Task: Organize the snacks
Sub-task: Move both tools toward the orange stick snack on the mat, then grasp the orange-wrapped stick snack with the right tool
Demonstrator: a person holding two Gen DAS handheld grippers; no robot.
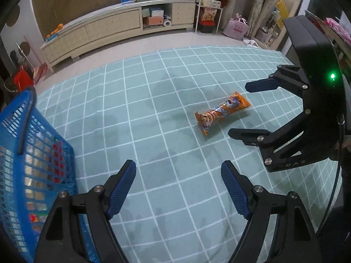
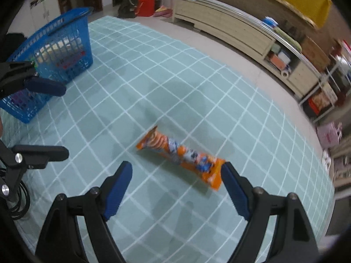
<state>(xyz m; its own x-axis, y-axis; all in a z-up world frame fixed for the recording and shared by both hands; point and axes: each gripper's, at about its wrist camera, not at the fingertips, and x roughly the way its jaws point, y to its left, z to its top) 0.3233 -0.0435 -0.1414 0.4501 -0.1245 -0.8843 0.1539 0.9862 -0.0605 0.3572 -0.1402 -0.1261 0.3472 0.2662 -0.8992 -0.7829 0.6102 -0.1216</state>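
Snack: a long orange foil snack packet with blue and white print [image 2: 179, 156] lies flat on the pale green mat with a white grid [image 2: 175, 76]; nothing rests on it
Long axis: in the right wrist view it runs from upper left to lower right; the crimped upper-left end points toward the basket side, the lower-right end lies just beside the right finger's blue pad [image 2: 234, 192]
Right gripper [image 2: 176, 189]: jaws spread wide, gripping nothing; hangs above the packet's near side
Left gripper [image 1: 178, 188]: jaws released and bare; over empty mat, the packet well ahead and to its right
Basket: a blue plastic mesh basket with a dark handle [image 1: 28, 153] stands at the mat's left edge, well apart from the packet; packaged goods show through its wall
Surroundings: a long cream low cabinet [image 1: 105, 30] along the wall beyond the mat; a white wire rack [image 1: 208, 6] beside it
Path: bare mat between packet and basket
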